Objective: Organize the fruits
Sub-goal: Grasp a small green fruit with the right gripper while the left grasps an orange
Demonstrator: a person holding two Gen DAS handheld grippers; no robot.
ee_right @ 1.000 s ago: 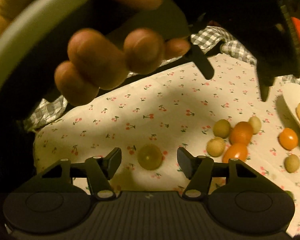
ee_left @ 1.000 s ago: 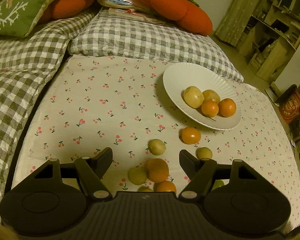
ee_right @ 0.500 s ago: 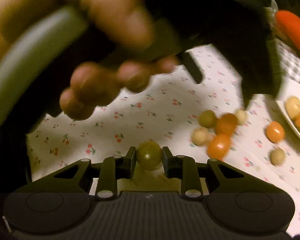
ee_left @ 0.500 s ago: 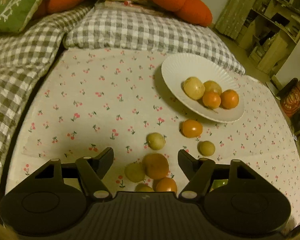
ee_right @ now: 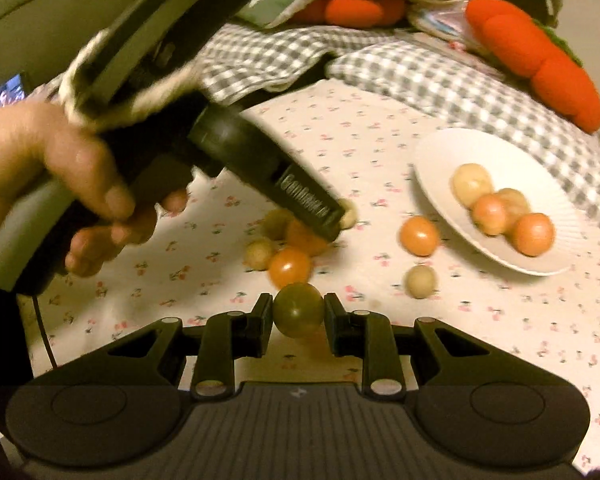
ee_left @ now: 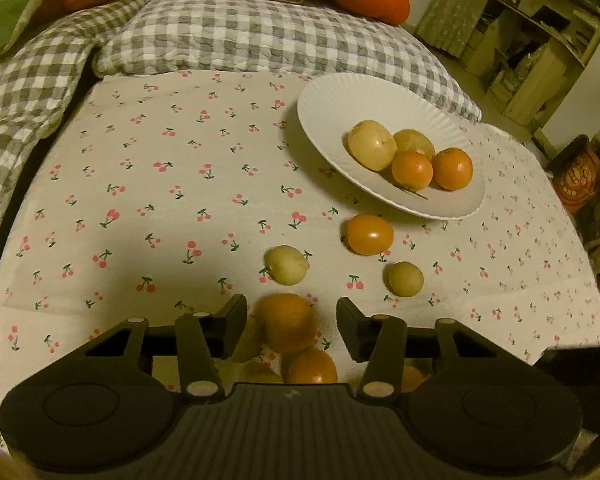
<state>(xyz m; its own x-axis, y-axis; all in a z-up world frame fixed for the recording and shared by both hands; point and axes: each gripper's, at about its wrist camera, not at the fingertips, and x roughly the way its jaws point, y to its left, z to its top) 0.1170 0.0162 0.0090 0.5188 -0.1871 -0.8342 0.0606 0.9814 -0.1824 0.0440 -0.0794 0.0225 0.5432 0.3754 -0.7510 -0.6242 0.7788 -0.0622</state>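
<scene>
Now, at nine o'clock in the right wrist view, a hand point(ee_right: 60, 184) holds the left gripper point(ee_left: 291, 324), whose jaws have just been closing around an orange fruit point(ee_left: 287, 322); they stand apart from it on both sides, not yet pressing. Toward six o'clock, the right gripper point(ee_right: 298, 316) is clenched on a green fruit point(ee_right: 298, 310), held above the cherry-print cloth point(ee_right: 380, 152). At three o'clock sits the white plate point(ee_right: 432, 168), carrying four fruits. Between plate and grippers, loose fruits lie scattered on the cloth.
</scene>
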